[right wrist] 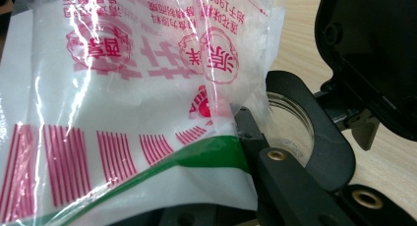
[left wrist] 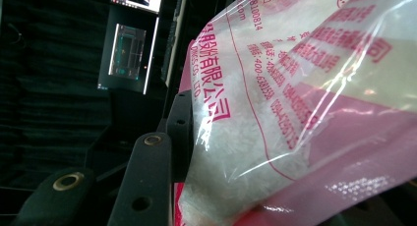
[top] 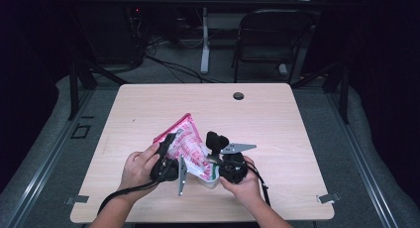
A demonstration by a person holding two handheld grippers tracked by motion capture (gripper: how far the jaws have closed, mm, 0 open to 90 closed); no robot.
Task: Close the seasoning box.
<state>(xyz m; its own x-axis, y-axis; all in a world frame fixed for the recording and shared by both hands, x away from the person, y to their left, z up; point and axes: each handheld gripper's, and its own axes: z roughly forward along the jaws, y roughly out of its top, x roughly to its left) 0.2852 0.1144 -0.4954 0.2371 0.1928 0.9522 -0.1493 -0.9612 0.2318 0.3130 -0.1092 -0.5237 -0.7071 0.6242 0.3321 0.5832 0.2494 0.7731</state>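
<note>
Your left gripper (top: 168, 156) and right gripper (top: 218, 161) apparently clamped the printed bag (top: 190, 146) at table's six o'clock; next, steady lifting.

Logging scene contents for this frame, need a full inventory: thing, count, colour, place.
plastic bag: 1, clear with pink-red print and a green band, white grainy contents, held up over the table's near middle between both grippers
table: 1, light wood, centre of the high view
cable hole: 1, dark, table's far edge
folding chair: 1, black, beyond the table
monitor: 1, lit screen, dark background of the left gripper view
left gripper: 1, black, on the bag's left side
right gripper: 1, black, on the bag's right lower corner
hands: 2, each holding a gripper at the near edge
</note>
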